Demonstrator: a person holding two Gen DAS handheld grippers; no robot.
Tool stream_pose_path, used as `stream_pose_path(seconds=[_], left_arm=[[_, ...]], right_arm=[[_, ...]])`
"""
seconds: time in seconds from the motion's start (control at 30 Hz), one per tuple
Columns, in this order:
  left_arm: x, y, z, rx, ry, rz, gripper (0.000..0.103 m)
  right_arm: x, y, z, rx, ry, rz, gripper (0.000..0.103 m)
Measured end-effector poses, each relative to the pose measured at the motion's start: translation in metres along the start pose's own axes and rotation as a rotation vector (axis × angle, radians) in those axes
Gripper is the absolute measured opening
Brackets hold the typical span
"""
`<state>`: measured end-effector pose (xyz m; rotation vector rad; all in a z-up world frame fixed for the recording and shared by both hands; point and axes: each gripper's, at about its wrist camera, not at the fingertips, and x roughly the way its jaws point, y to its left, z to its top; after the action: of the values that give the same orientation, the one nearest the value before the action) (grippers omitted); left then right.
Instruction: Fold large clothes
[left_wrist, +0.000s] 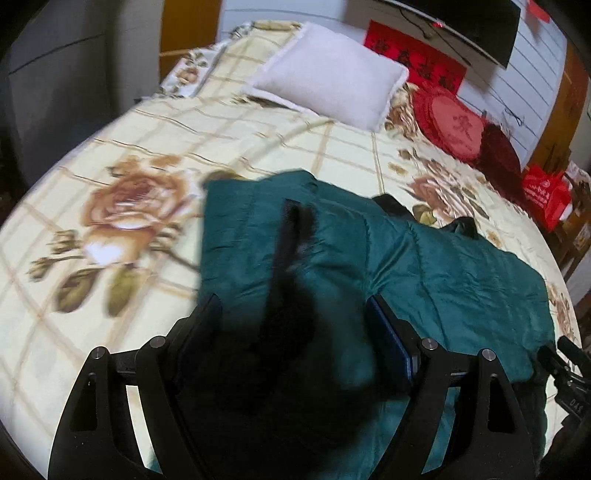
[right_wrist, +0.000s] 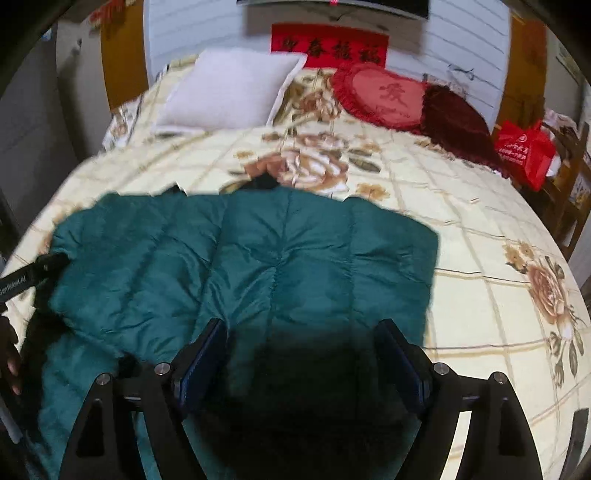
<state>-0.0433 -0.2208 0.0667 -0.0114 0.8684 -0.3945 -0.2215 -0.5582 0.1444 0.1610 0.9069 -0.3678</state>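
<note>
A dark green quilted jacket (left_wrist: 424, 266) lies spread on the bed, with black lining and a black strip (left_wrist: 291, 236) showing on its left part. My left gripper (left_wrist: 295, 314) is open, hovering over the jacket's left side. In the right wrist view the jacket (right_wrist: 258, 266) fills the middle, folded into a rough rectangle. My right gripper (right_wrist: 303, 339) is open above the jacket's near edge, nothing between its fingers. The left gripper (right_wrist: 33, 273) shows at the left edge of that view.
The bed has a cream floral quilt (right_wrist: 480, 258). A white pillow (right_wrist: 229, 88), a red heart cushion (right_wrist: 384, 96) and a dark red cushion (right_wrist: 458, 122) lie at the head. A red bag (right_wrist: 524, 151) stands by the right side. A wall rises behind.
</note>
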Motion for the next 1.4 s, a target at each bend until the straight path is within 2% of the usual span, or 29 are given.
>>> stream_pose_path(seconds=[0.17,0.47,0.87,1.4], left_arm=[[-0.056,0.013,-0.018,0.026,-0.057,0.013,0.081],[-0.107,0.034,-0.077,0.032,-0.017,0.001,0.081],[-0.127,0.060,-0.128,-0.018,0.039,0.016,0.081],[-0.135,0.080,-0.164,-0.057,0.107,-0.014,0.081]], right_arm=[[-0.026,-0.003,-0.020,0.026,0.013,0.014,0.081],[-0.060,-0.001,-0.059,0.055,0.032,0.030,0.081],[-0.077,0.000,-0.097,0.078,0.067,0.049,0.081],[-0.095,-0.002,-0.138,0.069,0.109,0.068,0.081]])
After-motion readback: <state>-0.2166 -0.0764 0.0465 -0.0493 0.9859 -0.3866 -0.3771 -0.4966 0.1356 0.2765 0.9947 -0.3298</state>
